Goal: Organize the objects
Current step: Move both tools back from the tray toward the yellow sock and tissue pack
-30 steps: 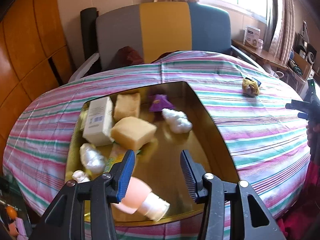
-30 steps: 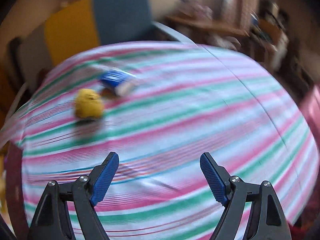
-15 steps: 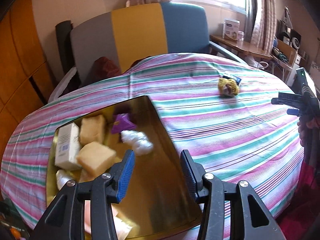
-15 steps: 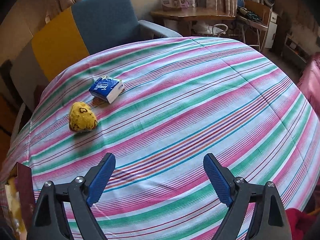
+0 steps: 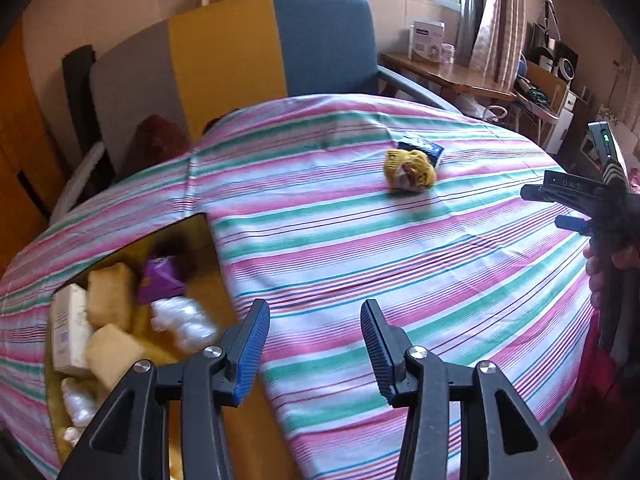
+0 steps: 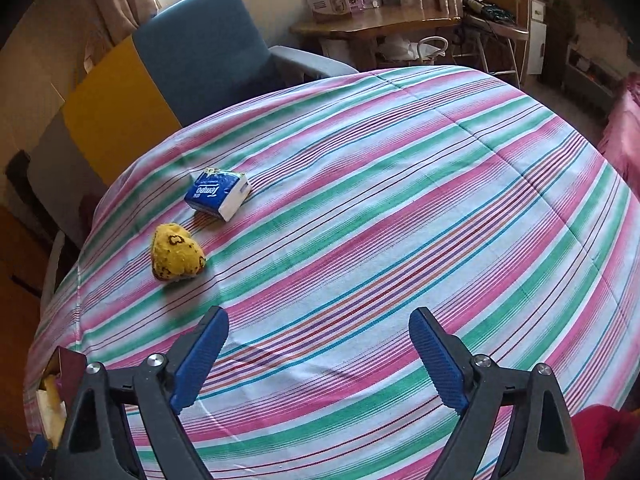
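Observation:
A yellow plush toy (image 5: 410,170) (image 6: 176,252) and a blue tissue pack (image 5: 422,146) (image 6: 216,194) lie side by side on the striped tablecloth (image 6: 400,200). At the lower left of the left wrist view stands a gold-lined box (image 5: 188,236). It holds tan sponges (image 5: 108,292), a white carton (image 5: 68,328), a purple packet (image 5: 160,280) and white fluffy wads (image 5: 184,324). My left gripper (image 5: 314,308) is open over the cloth just right of the box, nothing between its pads. My right gripper (image 6: 319,314) stands wide open, short of the plush toy and to its right.
A grey, yellow and blue armchair (image 5: 240,48) stands behind the table. A wooden side table (image 6: 376,20) with a white carton is at the back right. The right gripper (image 5: 576,208) and the hand (image 5: 600,272) holding it show at the right edge of the left wrist view.
My left gripper has swung right, from over the box to over the striped cloth. The right gripper's jaws have spread a little wider, and its view has steadied on the toy and pack.

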